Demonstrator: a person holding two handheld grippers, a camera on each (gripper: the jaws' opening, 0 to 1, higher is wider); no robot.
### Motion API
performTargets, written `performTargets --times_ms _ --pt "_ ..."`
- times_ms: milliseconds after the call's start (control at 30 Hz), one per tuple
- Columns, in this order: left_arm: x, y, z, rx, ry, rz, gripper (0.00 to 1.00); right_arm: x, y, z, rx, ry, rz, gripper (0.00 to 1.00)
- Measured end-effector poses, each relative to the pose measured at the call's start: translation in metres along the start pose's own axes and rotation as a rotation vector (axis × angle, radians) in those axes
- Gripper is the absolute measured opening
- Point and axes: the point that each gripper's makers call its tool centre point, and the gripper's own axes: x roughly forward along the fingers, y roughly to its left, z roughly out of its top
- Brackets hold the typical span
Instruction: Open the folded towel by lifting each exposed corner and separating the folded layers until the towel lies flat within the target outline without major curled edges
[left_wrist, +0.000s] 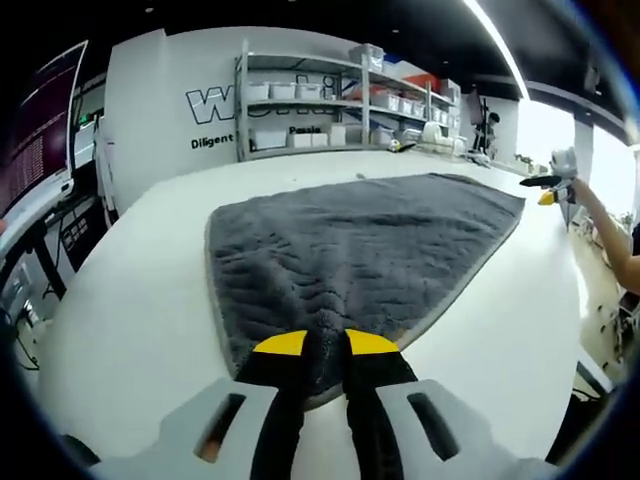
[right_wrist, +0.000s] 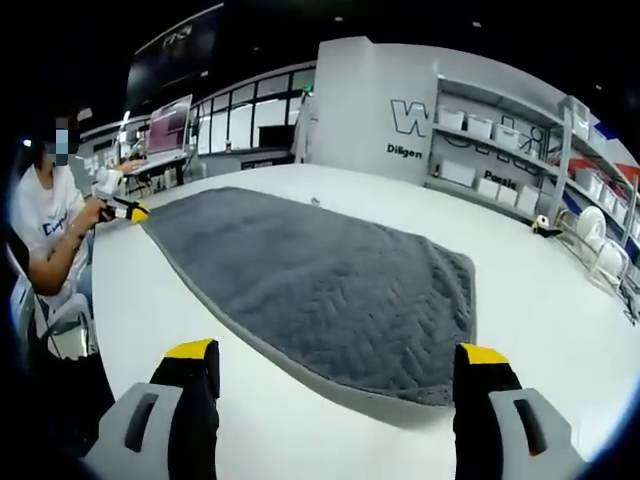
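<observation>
Towel (left_wrist: 370, 245) lies spread on our white worktop (left_wrist: 130, 310). We see the left claw (left_wrist: 325, 345) clenched on its near edge; the right claw (right_wrist: 340, 365) hangs released, jaws wide apart above the near edge.

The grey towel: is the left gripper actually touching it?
Touching. In the left gripper view, the left gripper has its yellow-tipped jaws closed on the near corner of the grey towel, with towel fabric pinched between them.
</observation>
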Motion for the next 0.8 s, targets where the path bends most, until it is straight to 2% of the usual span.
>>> performTargets --times_ms 200,267,333,400,500,633,700,800 --pt "-0.003 -0.001 -0.001 -0.002 -0.002 -0.005 0.14 -0.009 0.000 -0.005 0.008 0.002 -0.006 0.99" --pt "-0.004 -0.003 0.000 -0.011 -0.008 -0.015 0.28 -0.011 -0.001 -0.005 0.011 0.003 -0.008 0.99" --pt "-0.007 -0.009 0.004 -0.013 -0.015 -0.024 0.51 -0.013 0.000 -0.005 0.013 0.003 -0.009 0.99" --pt "-0.011 -0.017 0.010 -0.004 -0.035 -0.036 0.65 -0.015 0.003 -0.006 0.016 0.001 -0.007 0.99" --pt "-0.021 -0.031 0.021 -0.012 -0.072 -0.065 0.71 -0.017 0.005 -0.009 0.024 0.008 -0.015 0.99" --pt "-0.034 -0.037 0.028 0.021 -0.094 -0.031 0.91 -0.019 0.014 -0.015 0.011 0.020 -0.014 0.99" --pt "-0.039 -0.040 0.030 0.027 -0.104 -0.023 0.92 -0.020 0.019 -0.017 0.013 0.019 -0.001 0.99" --pt "-0.045 -0.047 0.032 0.044 -0.125 -0.015 0.99 -0.020 0.023 -0.019 0.015 0.017 0.007 1.00"
